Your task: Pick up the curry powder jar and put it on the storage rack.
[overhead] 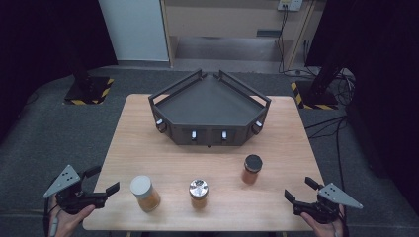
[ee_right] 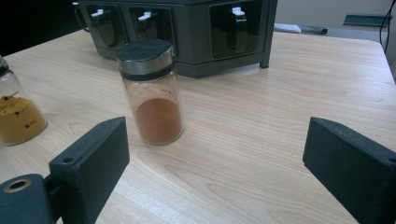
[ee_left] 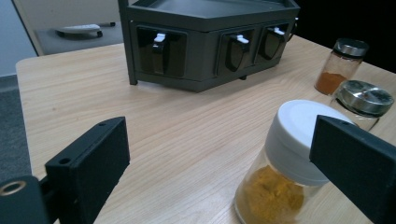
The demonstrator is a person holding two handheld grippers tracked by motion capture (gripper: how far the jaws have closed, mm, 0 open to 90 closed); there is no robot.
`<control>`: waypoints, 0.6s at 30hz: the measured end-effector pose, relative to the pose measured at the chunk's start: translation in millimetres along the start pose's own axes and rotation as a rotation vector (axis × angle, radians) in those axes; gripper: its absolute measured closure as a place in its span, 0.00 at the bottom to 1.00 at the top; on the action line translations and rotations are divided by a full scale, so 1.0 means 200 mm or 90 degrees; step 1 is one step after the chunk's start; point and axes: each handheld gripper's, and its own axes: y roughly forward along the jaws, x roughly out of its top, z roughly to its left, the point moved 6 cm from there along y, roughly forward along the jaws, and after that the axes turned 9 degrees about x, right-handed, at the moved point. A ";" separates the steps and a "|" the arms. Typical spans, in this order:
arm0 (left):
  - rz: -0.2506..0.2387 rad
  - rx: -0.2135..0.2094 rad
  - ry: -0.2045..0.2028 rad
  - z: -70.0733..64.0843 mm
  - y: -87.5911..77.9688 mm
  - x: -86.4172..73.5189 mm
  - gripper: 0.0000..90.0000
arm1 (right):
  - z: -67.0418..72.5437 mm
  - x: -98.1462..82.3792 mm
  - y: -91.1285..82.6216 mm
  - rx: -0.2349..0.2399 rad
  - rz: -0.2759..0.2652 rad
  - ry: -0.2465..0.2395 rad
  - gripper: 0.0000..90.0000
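The left gripper [overhead: 104,180], fingers apart and empty, sits at nine o'clock of the white-lidded glass jar of yellow powder [overhead: 145,193] on the wooden tabletop [overhead: 148,143]. The right gripper view adds orange-brown powder inside the black-lidded glass jar [ee_right: 152,93]. The right gripper [overhead: 299,190] gapes empty too.

Three spice jars are seen on one wooden bench [overhead: 148,128]: one white-lidded jar [overhead: 145,193] of yellow powder, one silver-lidded jar [overhead: 198,193], and one black-lidded jar [overhead: 252,169] of reddish-brown powder. One dark corner rack [overhead: 210,108] is counted behind them, with four white-tipped clips shown along its front. Two grippers are pictured at the near edge, the left gripper [overhead: 106,180] and the right gripper [overhead: 300,189].
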 end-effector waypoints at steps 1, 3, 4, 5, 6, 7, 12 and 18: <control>0.001 -0.006 -0.001 0.00 0.00 0.01 0.05 | 0.00 0.00 0.00 0.000 0.000 0.000 0.08; 0.002 -0.018 -0.001 0.00 0.01 0.02 0.05 | 0.00 0.00 0.00 0.001 0.000 0.000 0.08; 0.002 -0.018 -0.001 0.00 0.01 0.02 0.05 | 0.00 0.00 0.00 0.001 0.000 0.000 0.08; 0.004 -0.025 0.003 -0.01 0.01 0.03 0.05 | 0.00 0.00 0.00 0.001 0.000 0.000 0.08; 0.002 -0.034 0.003 -0.01 0.01 0.03 0.05 | 0.00 0.00 0.00 0.001 0.000 0.000 0.08; 0.002 -0.038 0.007 -0.02 0.01 0.03 0.05 | 0.00 0.00 0.00 0.001 0.000 0.000 0.08; 0.004 -0.056 0.023 -0.06 0.03 0.05 0.05 | 0.00 0.00 0.00 0.000 0.000 0.001 0.08; 0.009 -0.079 0.034 -0.08 0.06 0.08 0.05 | 0.00 0.00 0.00 0.000 -0.001 0.001 0.08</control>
